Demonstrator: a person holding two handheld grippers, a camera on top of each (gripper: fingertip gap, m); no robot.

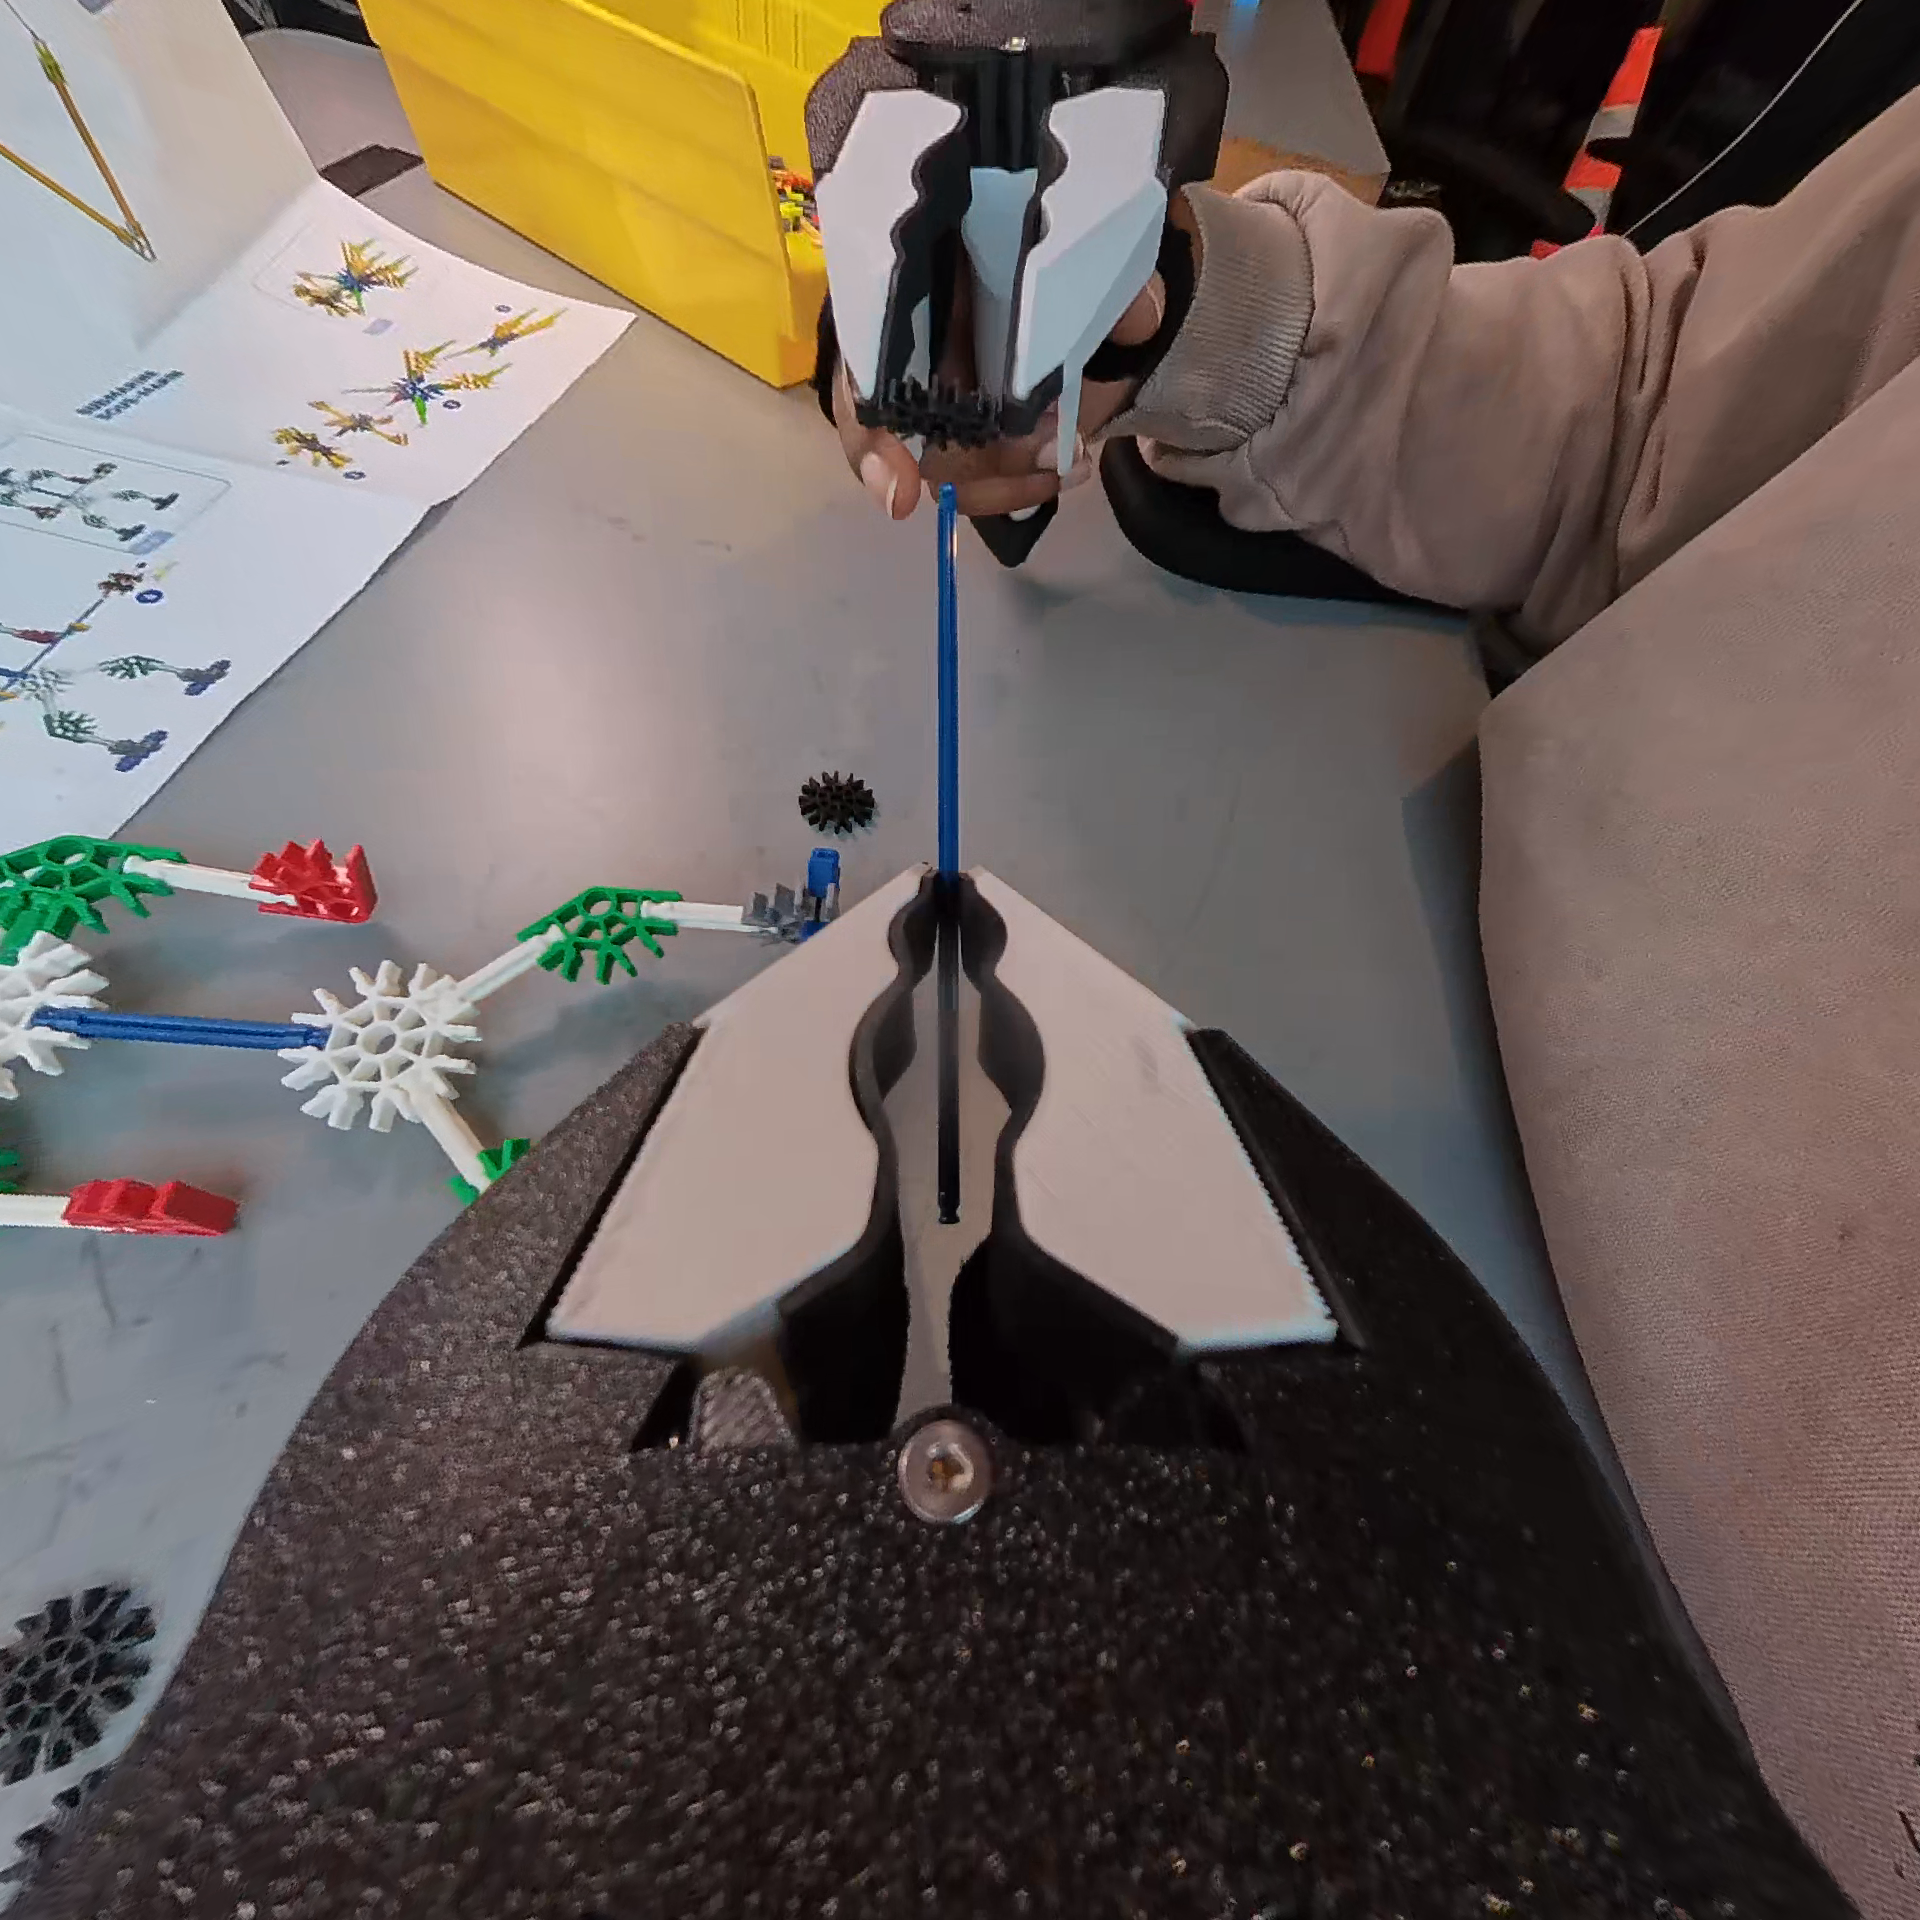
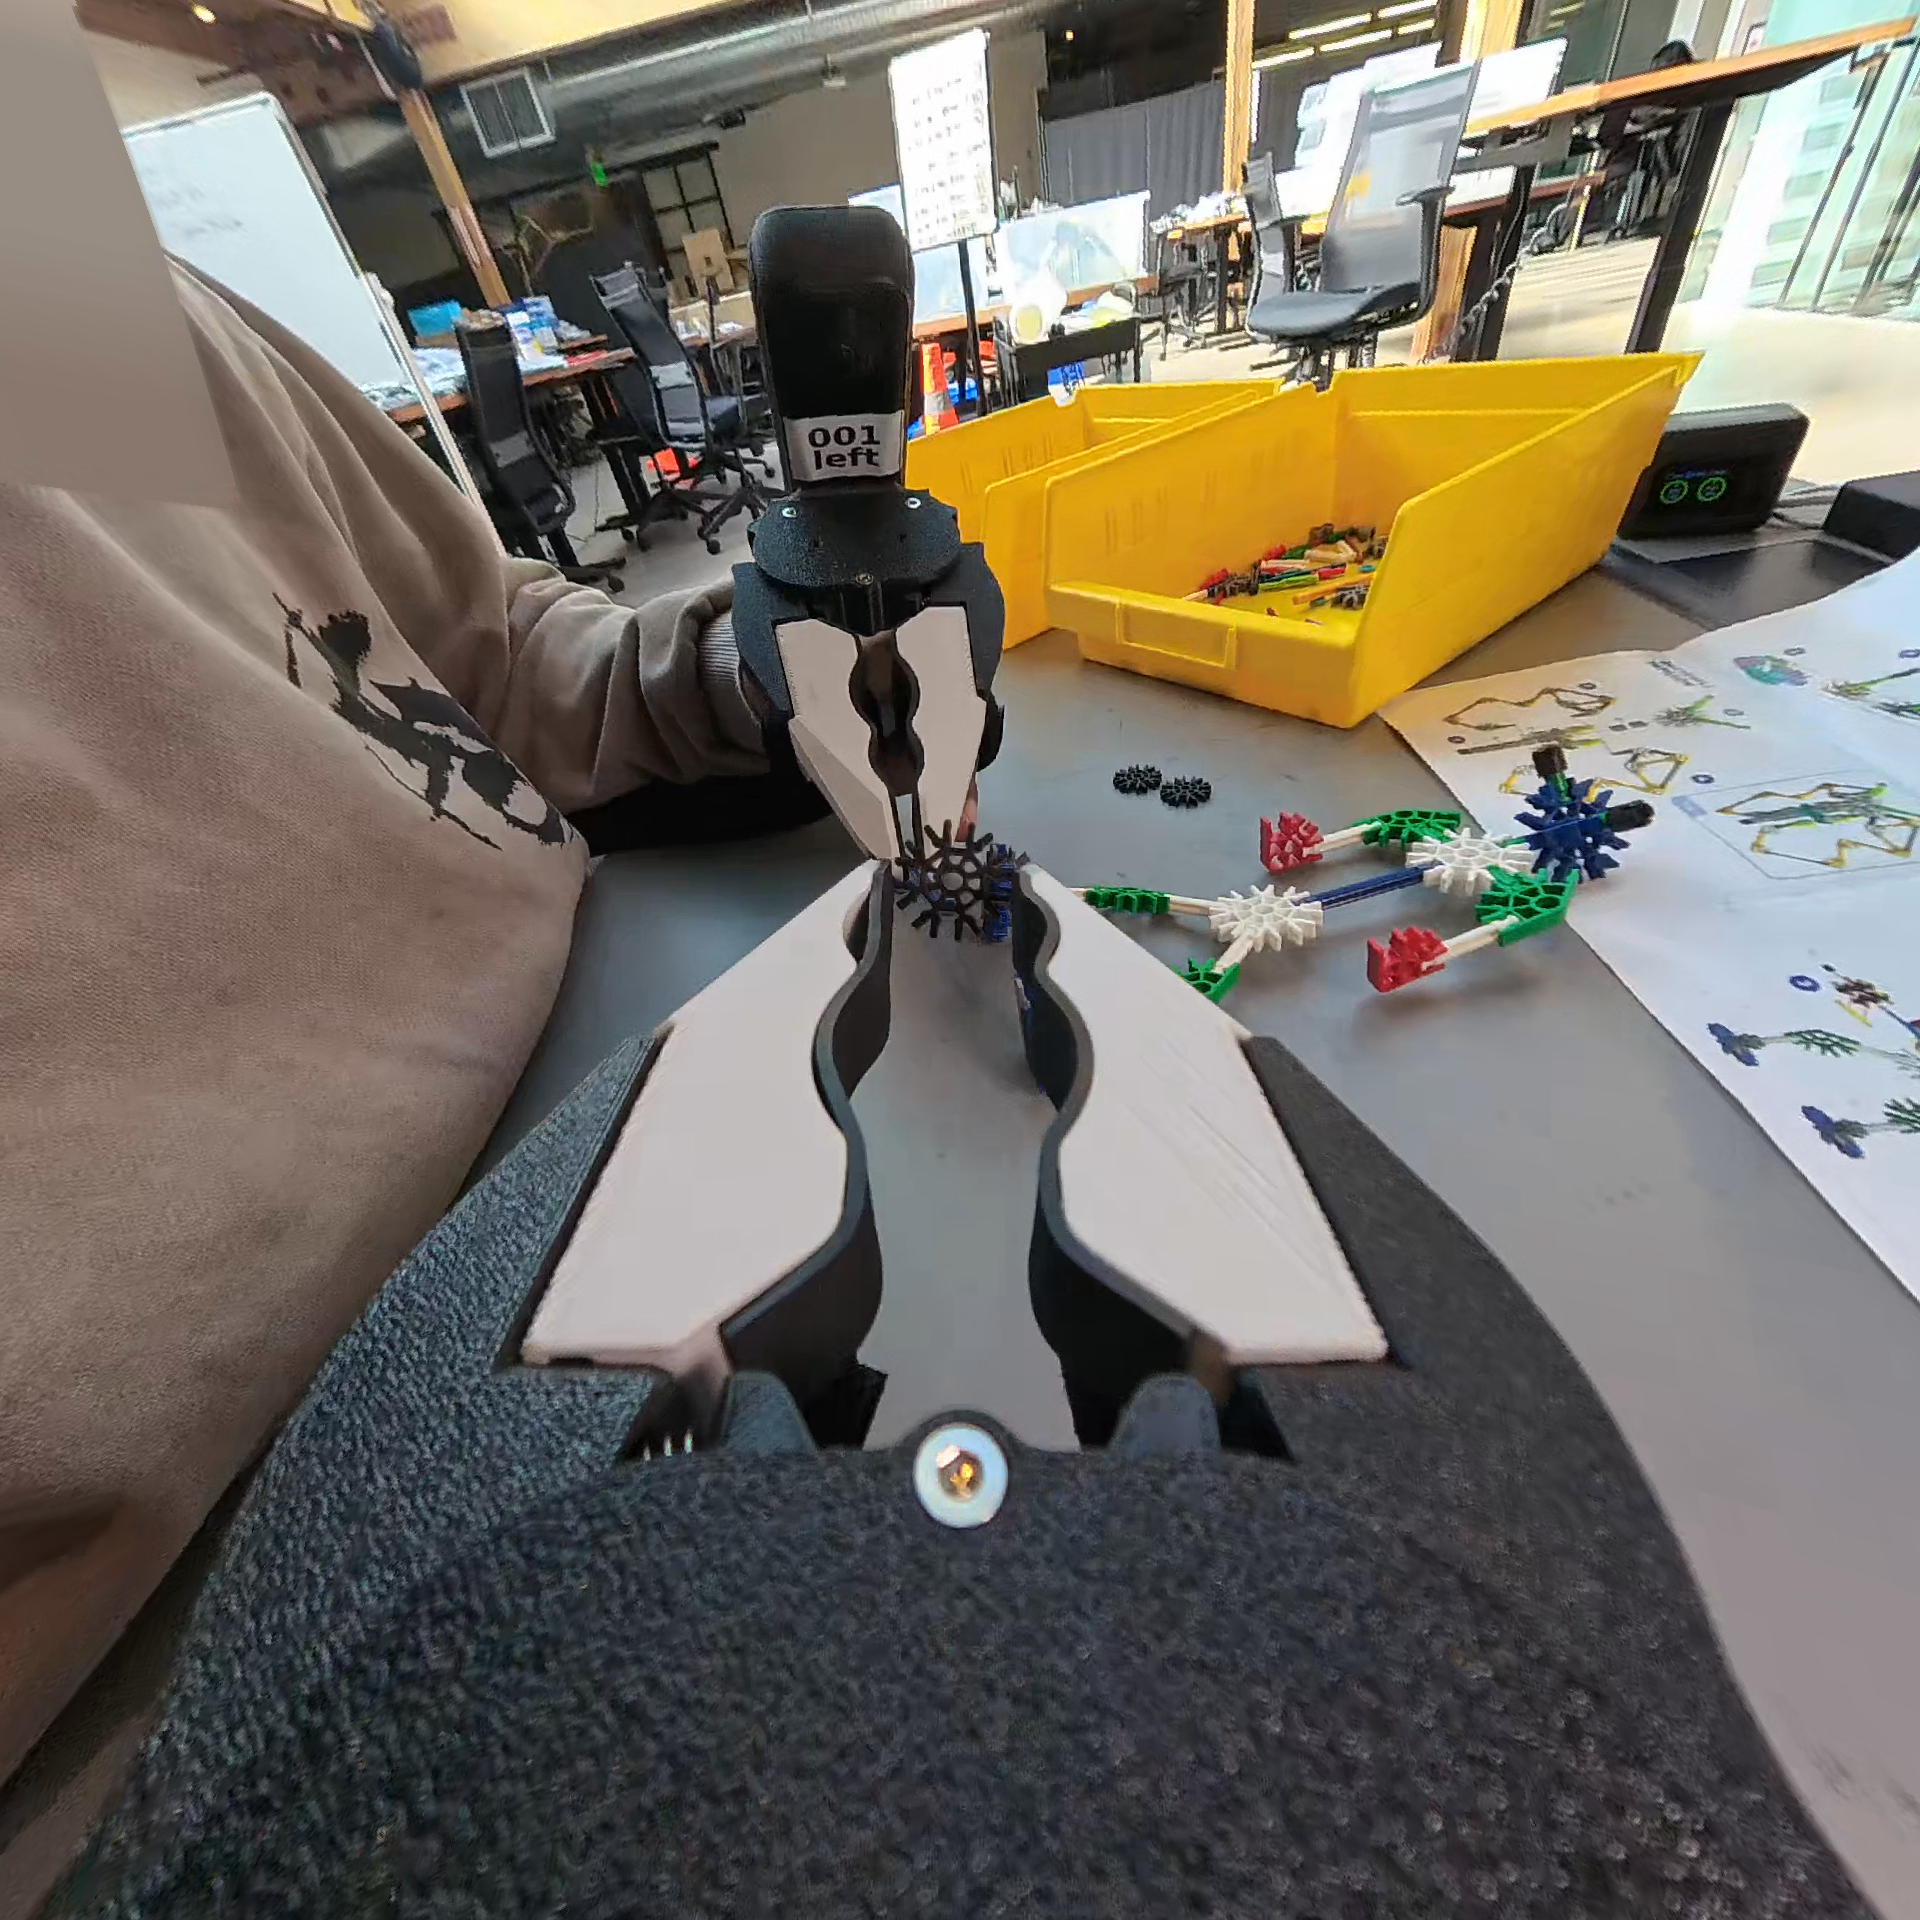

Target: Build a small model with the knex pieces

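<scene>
While the left tool (image 1: 948, 883) pinches a thin blue plastic rod (image 1: 947, 686), the right tool (image 2: 951, 904) grips a black snowflake-shaped connector (image 2: 951, 881) just beyond its tip. Rod and connector look best kept in line, above the grey worktop (image 1: 582, 665).

Left claw (image 1: 948, 883) pinches blue rod (image 1: 947, 686) toward right claw (image 1: 971, 416).

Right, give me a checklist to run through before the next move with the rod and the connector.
1. Left gripper shut on blue rod: ok.
2. Rod pointing straight ahead out of the left gripper: ok.
3. Right gripper shut on black connector: ok.
4. Rod tip seated in the connector: cannot tell; the tip is close beside it.
5. Built model clear of both grippers: ok, it lies apart on the table.
</scene>
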